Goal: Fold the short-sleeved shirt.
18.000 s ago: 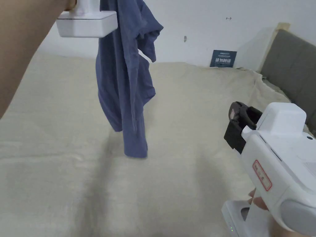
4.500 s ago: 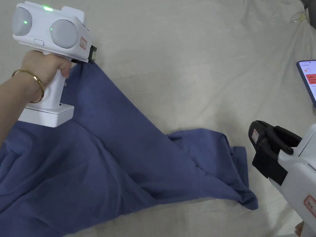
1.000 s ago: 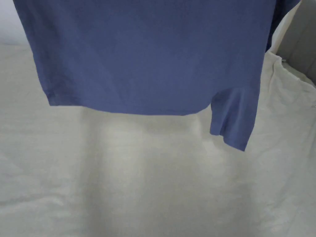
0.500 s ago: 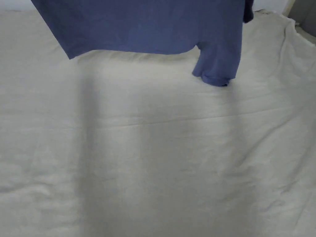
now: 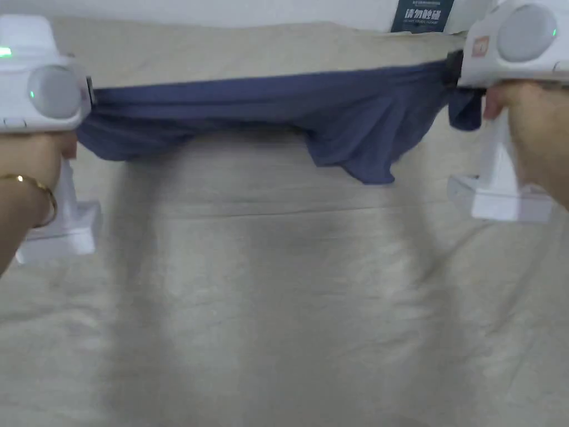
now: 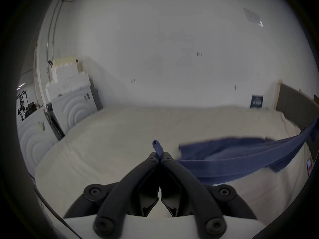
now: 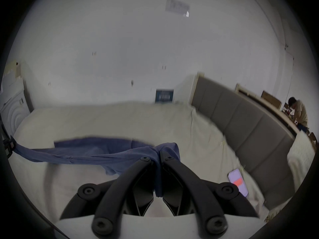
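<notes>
The blue short-sleeved shirt (image 5: 266,108) is stretched wide between both grippers, just above the cream bed sheet (image 5: 289,289), with one part drooping right of the middle. My left gripper (image 5: 89,99) is shut on its left end; in the left gripper view a small loop of the shirt (image 6: 224,163) pokes up through the left gripper (image 6: 159,159). My right gripper (image 5: 453,69) is shut on the right end, and in the right gripper view a bunch of the shirt (image 7: 110,153) is clamped in the right gripper (image 7: 157,158).
A grey padded headboard (image 7: 241,122) runs along the bed's right side, and a phone (image 7: 238,182) with a lit screen lies by it. A dark sign (image 5: 421,14) leans on the far wall. White appliances (image 6: 69,108) stand left of the bed. A person (image 7: 299,111) sits far right.
The shirt hung down high in front of the camera; now it is lowered and pulled out flat close above the sheet, and both grippers have come into the head view.
</notes>
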`<state>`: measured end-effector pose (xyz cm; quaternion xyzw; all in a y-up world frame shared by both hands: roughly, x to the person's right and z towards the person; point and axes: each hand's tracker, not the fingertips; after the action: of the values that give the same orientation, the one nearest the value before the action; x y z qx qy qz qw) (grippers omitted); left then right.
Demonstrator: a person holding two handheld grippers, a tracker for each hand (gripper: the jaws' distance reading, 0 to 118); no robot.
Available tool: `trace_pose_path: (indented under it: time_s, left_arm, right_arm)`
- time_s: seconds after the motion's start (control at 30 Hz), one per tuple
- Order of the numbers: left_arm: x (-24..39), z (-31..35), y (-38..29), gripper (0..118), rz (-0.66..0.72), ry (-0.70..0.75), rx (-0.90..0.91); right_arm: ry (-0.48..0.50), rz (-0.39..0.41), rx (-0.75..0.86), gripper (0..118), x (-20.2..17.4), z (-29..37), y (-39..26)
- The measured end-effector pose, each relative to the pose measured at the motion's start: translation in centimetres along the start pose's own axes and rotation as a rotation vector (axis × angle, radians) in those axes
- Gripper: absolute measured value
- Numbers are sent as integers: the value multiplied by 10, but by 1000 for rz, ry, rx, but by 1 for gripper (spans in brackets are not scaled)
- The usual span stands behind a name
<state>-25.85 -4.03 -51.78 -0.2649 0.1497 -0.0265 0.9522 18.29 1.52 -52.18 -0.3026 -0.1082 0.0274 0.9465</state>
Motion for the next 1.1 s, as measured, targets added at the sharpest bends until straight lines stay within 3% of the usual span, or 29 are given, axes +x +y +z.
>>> trace_pose_path:
  time_s: [0.2,0.37,0.43,0.7,1.1]
  left_arm:
    - [-24,31,-100,0,-15,-39,-128]
    - [-37,70,-150,0,-66,-55,-159]
    - [-47,87,-162,0,-63,-69,-161]
    - [-80,148,-201,0,-85,-112,-120]
    - [-111,201,-274,0,-114,-107,-202]
  right_arm:
    - [40,53,-165,5,8,9,-115]
    - [93,4,-273,5,28,42,-196]
    - [93,27,-274,5,39,57,-223]
    - [161,241,-269,5,59,123,-278]
    - [253,267,-396,5,71,171,-338]
